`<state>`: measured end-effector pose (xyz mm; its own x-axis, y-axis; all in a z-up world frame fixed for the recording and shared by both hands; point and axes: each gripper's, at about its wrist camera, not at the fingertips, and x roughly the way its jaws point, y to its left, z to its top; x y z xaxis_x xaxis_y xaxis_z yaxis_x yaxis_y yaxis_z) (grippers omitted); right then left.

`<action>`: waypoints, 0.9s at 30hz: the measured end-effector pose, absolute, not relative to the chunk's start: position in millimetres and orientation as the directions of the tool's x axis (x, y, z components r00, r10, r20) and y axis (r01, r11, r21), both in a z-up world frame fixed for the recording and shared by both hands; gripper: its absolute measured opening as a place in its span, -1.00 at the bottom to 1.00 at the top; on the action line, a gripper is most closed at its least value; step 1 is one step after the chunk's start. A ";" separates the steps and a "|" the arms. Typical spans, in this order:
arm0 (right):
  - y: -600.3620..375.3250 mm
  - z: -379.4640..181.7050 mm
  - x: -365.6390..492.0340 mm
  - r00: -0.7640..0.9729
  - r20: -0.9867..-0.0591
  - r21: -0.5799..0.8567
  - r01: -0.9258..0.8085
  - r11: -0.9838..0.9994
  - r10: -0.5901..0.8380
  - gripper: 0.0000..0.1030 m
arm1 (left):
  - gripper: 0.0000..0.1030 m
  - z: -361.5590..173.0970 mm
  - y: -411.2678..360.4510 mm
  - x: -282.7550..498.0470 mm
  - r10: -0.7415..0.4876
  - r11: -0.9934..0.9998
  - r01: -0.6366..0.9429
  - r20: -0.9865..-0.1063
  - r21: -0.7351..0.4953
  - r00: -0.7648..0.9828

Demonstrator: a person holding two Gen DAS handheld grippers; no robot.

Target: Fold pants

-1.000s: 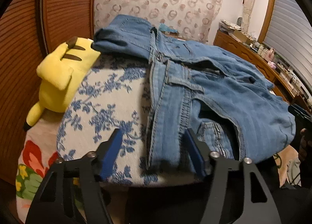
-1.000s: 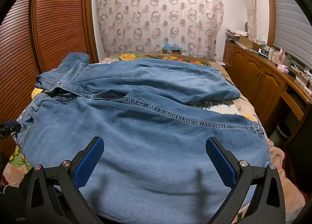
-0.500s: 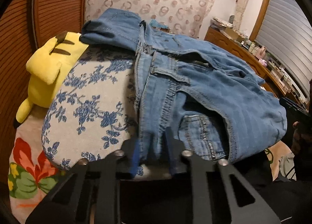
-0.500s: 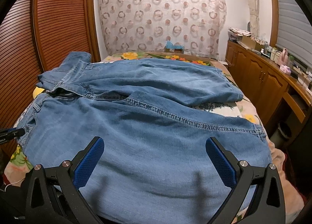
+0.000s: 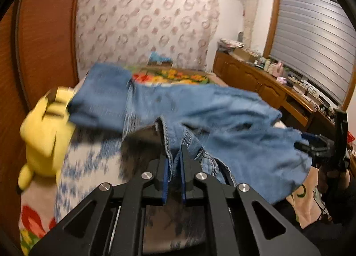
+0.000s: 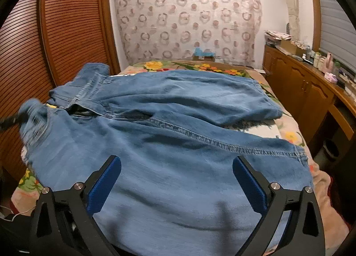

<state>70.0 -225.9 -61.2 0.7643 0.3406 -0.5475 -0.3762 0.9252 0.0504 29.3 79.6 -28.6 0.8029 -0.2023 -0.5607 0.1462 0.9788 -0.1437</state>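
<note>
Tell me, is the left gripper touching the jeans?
Touching. In the left wrist view, the left gripper has its jaws shut on the jeans' waistband edge.

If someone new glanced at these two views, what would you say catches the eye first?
The blue jeans spread over the flowered bed fill both views. In the left wrist view the left gripper is shut on a stitched edge of the jeans, raised off the bedding, while the right gripper is open above a leg. A yellow plush toy lies at the bed's left edge, by the wooden door.
</note>
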 end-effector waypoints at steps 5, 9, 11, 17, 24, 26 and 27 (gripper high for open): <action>-224.9 -55.4 69.3 0.753 -0.535 0.067 -0.414 0.908 0.383 0.81 | -0.84 -4.6 61.9 60.1 -0.217 0.976 0.189 -0.525 -0.108 0.823; -223.1 -53.4 69.5 0.735 -0.532 0.076 -0.453 0.888 0.420 0.75 | -0.86 11.2 52.3 86.0 -0.228 0.973 0.210 -0.503 -0.094 0.834; -222.9 -52.4 69.8 0.732 -0.526 0.074 -0.469 0.880 0.434 0.72 | -0.86 17.9 48.5 99.3 -0.226 0.974 0.212 -0.496 -0.085 0.838; -222.5 -53.6 70.5 0.702 -0.518 0.101 -0.517 0.850 0.489 0.62 | -0.86 24.7 39.5 132.8 -0.199 0.979 0.189 -0.491 -0.071 0.848; -230.8 -66.5 79.3 0.663 -0.543 0.105 -0.554 0.826 0.515 0.45 | -0.86 18.6 44.1 166.7 -0.160 0.987 0.144 -0.512 -0.071 0.844; -233.2 -74.7 83.2 0.653 -0.558 0.104 -0.558 0.823 0.513 0.35 | -0.86 18.5 46.2 173.8 -0.158 0.987 0.135 -0.516 -0.082 0.842; -233.1 -76.9 86.9 0.648 -0.566 0.103 -0.558 0.823 0.510 0.33 | -0.86 18.3 47.4 174.7 -0.158 0.987 0.131 -0.517 -0.088 0.842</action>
